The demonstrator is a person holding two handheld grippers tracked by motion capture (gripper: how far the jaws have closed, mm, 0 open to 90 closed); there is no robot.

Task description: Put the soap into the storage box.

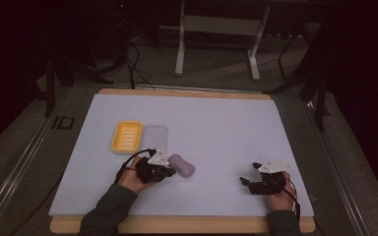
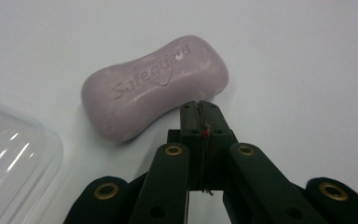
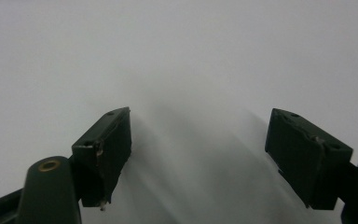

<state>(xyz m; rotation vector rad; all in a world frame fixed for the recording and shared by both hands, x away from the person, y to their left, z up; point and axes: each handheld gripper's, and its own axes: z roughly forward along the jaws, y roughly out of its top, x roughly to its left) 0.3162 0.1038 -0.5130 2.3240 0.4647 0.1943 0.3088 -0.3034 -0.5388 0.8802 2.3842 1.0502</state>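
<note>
The left gripper's (image 2: 200, 108) jaws are pressed together with nothing between them, tips just beside the pale purple, waisted bar of soap (image 2: 154, 84); the right gripper's (image 3: 198, 156) jaws stand wide apart over bare table. From the soap, the yellow ribbed plastic soap dish (image 1: 126, 136) lies beyond, a clear plastic lid (image 1: 155, 135) beside it. The soap looks hard, dense and slick; taking it across the narrow waist seems safest.
</note>
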